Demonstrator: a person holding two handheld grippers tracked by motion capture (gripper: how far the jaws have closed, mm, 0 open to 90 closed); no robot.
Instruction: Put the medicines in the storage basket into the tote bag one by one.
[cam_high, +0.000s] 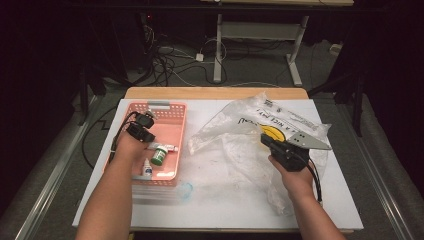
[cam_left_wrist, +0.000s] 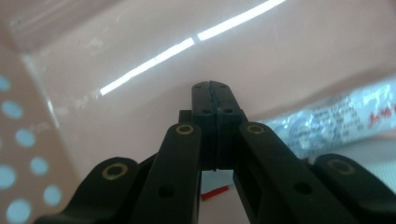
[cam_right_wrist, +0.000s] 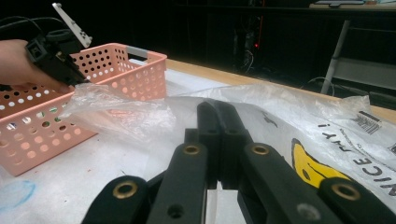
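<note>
Right gripper (cam_high: 266, 140): near me on the right of the desk, I see its fingers (cam_right_wrist: 219, 140) pressed together with nothing between them. It rests on the plastic bag.
Plastic bag (cam_high: 240, 132): clear, crumpled, spread on the right half of the desk, with a yellow smiling face and black letters printed on it. One corner of it reaches toward the basket.
Desk (cam_high: 210, 200): covered with a white sheet; a small blue mark is on it near the front of the basket.
Left gripper (cam_high: 148, 136): it is inside the basket, over the left part. In the left gripper view I see its fingers (cam_left_wrist: 214, 107) closed flat against each other, empty, pointing at the pink wall.
Basket (cam_high: 172, 107): pink, with round holes in the walls, standing on the left half of the desk, just beside the bag.
Green bottle (cam_high: 159, 156): lying in the basket, just right of the left gripper, apart from its fingers.
White bottle (cam_high: 146, 169): small, in the front of the basket, near my left forearm.
Packet (cam_left_wrist: 341, 116): a shiny wrapped thing with red print, lying in the basket to the right of the closed fingers; what it is I cannot tell.
Floor behind the desk: dark, with many cables and the legs of another table.
</note>
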